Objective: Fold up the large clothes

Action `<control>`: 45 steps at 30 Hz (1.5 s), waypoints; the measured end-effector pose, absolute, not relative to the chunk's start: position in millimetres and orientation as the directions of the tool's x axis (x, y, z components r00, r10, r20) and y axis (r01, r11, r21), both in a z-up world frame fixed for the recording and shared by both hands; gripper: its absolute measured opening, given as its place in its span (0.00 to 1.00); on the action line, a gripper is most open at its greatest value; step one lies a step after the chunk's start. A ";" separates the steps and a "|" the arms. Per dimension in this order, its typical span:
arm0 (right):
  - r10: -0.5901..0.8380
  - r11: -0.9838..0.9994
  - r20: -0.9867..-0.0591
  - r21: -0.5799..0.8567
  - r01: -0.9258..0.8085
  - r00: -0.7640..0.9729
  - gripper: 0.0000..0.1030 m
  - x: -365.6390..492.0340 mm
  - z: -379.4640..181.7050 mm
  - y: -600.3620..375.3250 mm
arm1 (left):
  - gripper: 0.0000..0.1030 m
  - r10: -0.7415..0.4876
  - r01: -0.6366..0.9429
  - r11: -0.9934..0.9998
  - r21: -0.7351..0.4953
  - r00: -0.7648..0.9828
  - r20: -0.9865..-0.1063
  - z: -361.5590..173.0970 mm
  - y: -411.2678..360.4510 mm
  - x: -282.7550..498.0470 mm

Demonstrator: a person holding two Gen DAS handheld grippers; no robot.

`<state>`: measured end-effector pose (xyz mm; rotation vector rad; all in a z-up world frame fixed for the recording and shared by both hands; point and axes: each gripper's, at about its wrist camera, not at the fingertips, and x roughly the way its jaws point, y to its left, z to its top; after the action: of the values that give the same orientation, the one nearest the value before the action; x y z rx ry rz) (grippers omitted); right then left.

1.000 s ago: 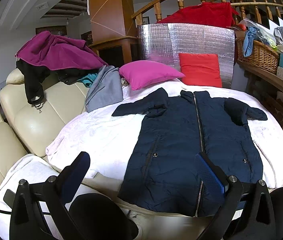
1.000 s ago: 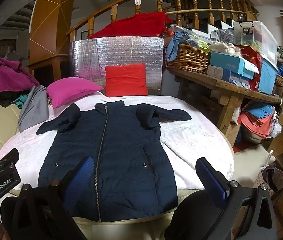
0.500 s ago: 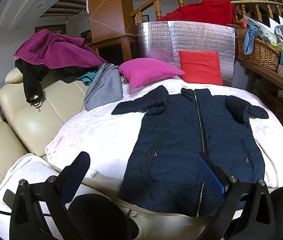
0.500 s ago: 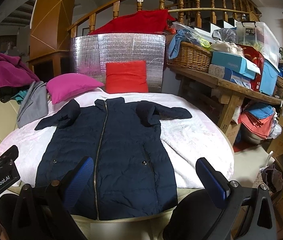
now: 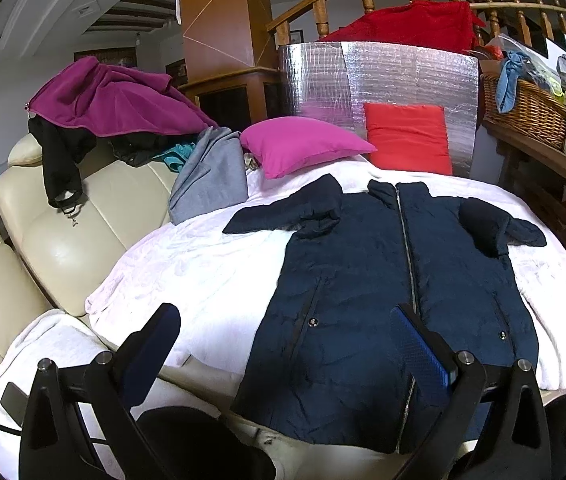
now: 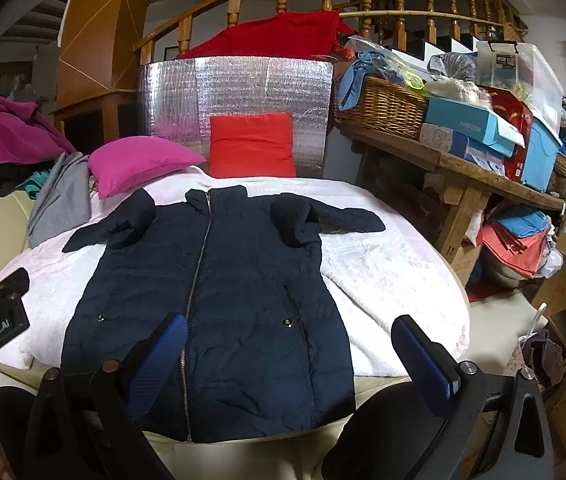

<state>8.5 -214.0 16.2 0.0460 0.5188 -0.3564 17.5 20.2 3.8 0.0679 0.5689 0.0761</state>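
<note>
The navy puffer coat (image 6: 211,312) lies flat, zipped up and front-side up on the white-blanketed round surface (image 6: 395,280), hem hanging over the near edge. Left tongs (image 5: 283,344) and right tongs (image 6: 295,356) are both spread wide, holding nothing. Looks bulky, soft and kinda slick, so I'd pinch a sleeve cuff (image 6: 367,220) or the hem corners, not the puffy middle.

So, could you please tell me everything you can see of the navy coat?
The coat is dark navy, quilted and puffy-looking, long, zipped shut up the middle, with a snap on each side at pocket level. It lies flat, front up, on the white blanket, collar toward the pillows, hem hanging over the near edge. Both sleeves bend outward. Neither set of tongs touches it.
</note>
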 end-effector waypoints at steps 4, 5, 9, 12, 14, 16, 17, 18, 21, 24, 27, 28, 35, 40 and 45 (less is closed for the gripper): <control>-0.325 0.937 -0.504 -0.058 0.344 0.800 1.00 18.4 13.5 -218.2 | 1.00 0.094 -0.054 0.994 0.091 0.842 -0.531 1.1 15.8 30.8; -0.324 0.937 -0.505 -0.056 0.344 0.800 1.00 22.6 12.4 -219.6 | 1.00 0.097 -0.057 0.994 0.093 0.844 -0.527 0.4 15.0 34.9; -0.324 0.937 -0.514 -0.059 0.344 0.795 1.00 41.7 6.8 -226.8 | 1.00 0.112 -0.069 0.992 0.103 0.855 -0.507 -3.0 8.1 62.8; -0.310 0.940 -0.516 -0.039 0.339 0.798 1.00 63.5 5.5 -241.0 | 1.00 0.129 -0.084 0.990 0.111 0.852 -0.507 -6.3 1.1 97.0; -0.302 0.938 -0.516 -0.008 0.348 0.802 1.00 84.2 7.0 -259.2 | 1.00 0.129 -0.089 0.991 0.101 0.839 -0.529 -10.4 -2.8 125.1; -0.293 0.933 -0.510 0.033 0.359 0.809 1.00 108.4 8.7 -281.7 | 1.00 0.137 -0.109 0.991 0.083 0.820 -0.556 -16.2 -7.3 156.9; -0.274 0.932 -0.515 0.064 0.356 0.812 1.00 120.9 8.3 -292.8 | 1.00 0.140 -0.121 0.990 0.071 0.809 -0.571 -19.9 -10.4 176.9; -0.251 0.929 -0.524 0.105 0.355 0.814 1.00 138.6 7.0 -309.1 | 1.00 0.147 -0.132 0.989 0.068 0.801 -0.581 -23.9 -13.3 188.5; -0.162 0.900 -0.533 0.266 0.346 0.830 1.00 189.7 1.8 -365.0 | 1.00 0.163 -0.171 0.984 0.047 0.771 -0.616 -38.2 -20.2 231.3; -0.055 0.793 -0.574 0.472 0.385 0.817 1.00 242.7 -30.1 -425.5 | 1.00 0.179 -0.207 0.978 0.029 0.755 -0.631 -52.5 -22.0 259.2; 0.071 0.621 -0.548 0.678 0.393 0.833 1.00 284.9 -66.8 -480.0 | 1.00 0.202 -0.222 0.974 0.052 0.737 -0.645 -73.4 -25.7 279.5; 0.101 0.569 -0.533 0.724 0.391 0.840 1.00 295.7 -75.9 -495.0 | 1.00 0.213 -0.222 0.973 0.070 0.727 -0.652 -81.3 -27.8 284.6; 0.178 0.282 -0.452 0.875 0.395 0.874 0.96 352.4 -136.0 -561.1 | 1.00 0.209 -0.164 0.978 0.132 0.685 -0.698 -107.6 -43.9 304.0; 0.166 0.236 -0.501 0.857 0.459 0.850 0.74 389.3 -164.2 -577.3 | 1.00 0.205 -0.118 0.978 0.174 0.710 -0.674 -108.5 -54.5 307.2; 0.150 0.250 -0.520 0.843 0.476 0.841 0.33 406.4 -168.8 -581.2 | 1.00 0.207 -0.116 0.977 0.181 0.736 -0.644 -101.6 -51.5 312.8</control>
<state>406.4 -581.2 -168.8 1.3183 0.5684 -0.2394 312.8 -51.5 -101.6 0.1319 0.7219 0.1781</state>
